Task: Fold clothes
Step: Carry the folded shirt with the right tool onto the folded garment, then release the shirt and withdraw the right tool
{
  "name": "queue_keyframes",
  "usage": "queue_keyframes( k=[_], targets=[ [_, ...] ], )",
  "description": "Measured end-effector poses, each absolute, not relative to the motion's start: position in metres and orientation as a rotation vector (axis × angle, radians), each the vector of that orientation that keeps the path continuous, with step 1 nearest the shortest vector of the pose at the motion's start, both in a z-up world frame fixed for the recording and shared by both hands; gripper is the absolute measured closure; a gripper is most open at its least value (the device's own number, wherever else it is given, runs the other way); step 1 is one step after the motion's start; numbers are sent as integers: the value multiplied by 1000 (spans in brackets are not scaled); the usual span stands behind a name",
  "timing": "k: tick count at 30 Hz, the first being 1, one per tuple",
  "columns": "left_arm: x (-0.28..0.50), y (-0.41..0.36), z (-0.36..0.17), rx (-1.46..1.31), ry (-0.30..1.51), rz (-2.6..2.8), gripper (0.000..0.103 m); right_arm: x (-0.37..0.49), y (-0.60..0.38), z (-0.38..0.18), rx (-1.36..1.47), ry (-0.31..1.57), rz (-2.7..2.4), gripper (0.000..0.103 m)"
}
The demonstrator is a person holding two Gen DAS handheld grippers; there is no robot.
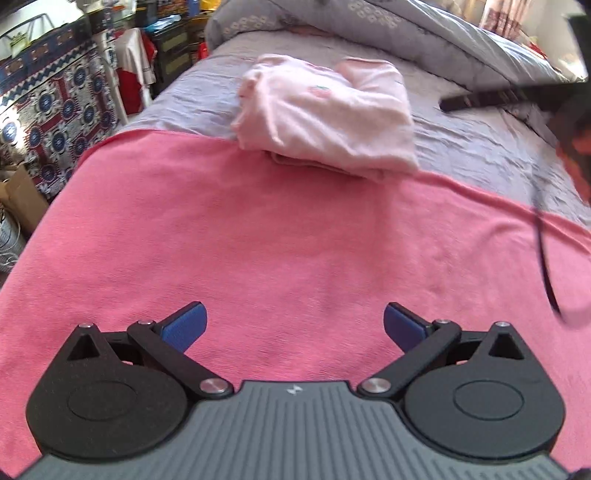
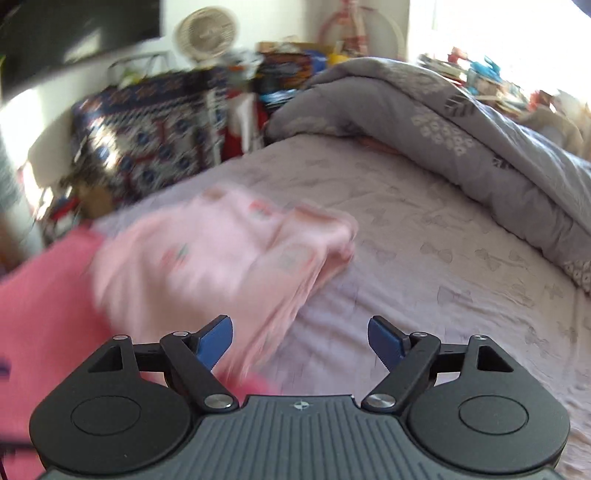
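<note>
A folded pale pink garment [image 1: 328, 114] lies on the bed, partly over the far edge of a bright pink towel [image 1: 258, 258]. In the right wrist view the same garment [image 2: 207, 258] is blurred, just ahead and left of my right gripper [image 2: 300, 339]. My left gripper [image 1: 295, 326] is open and empty, hovering over the pink towel, well short of the garment. My right gripper is open and empty over the grey sheet [image 2: 424, 266]; it also shows as a dark shape at the right edge of the left wrist view [image 1: 569, 122].
A rolled grey duvet [image 2: 461, 122] runs along the far side of the bed. A patterned blue and red cloth [image 2: 147, 129] covers furniture past the bed's left end, with clutter and a fan [image 2: 207, 35] behind. A cardboard box [image 1: 18, 195] sits on the floor at left.
</note>
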State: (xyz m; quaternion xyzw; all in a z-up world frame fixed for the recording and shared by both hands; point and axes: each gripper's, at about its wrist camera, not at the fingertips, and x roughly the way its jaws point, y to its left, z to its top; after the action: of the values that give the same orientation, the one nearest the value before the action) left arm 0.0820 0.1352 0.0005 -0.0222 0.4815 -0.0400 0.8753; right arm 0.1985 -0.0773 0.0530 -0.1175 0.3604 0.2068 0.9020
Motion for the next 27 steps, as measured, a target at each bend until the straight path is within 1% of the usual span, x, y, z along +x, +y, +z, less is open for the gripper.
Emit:
queue_keyframes(
  k=[2,4,9,13,16,19,21,27],
  targets=[
    [81,123,-3,-33,1008,-102,0,153,-84,45,-326,748,429,21],
    [77,104,-5,-15,1029,-99,0,108,-94,37,-343,779,433,19],
    [79,67,-8,-163,1112,-161,0,35,-131,25,-216,917,313,18],
    [75,18,-19,-80,1171,-189,0,-11,-165,25,-81,974,205,18],
    [62,-9,-36,-37,1201,-202,0,-44,-182,18,-66,995,165,15],
    [49,-36,-49,120,1183,-155,0,-66,-189,6,-81,1043,140,15],
    [46,-46,-51,165,1169,-125,0,-73,-190,1,-71,1059,136,15],
    [49,-38,-53,114,1177,-110,0,-82,-189,-10,-27,1084,124,15]
  ],
)
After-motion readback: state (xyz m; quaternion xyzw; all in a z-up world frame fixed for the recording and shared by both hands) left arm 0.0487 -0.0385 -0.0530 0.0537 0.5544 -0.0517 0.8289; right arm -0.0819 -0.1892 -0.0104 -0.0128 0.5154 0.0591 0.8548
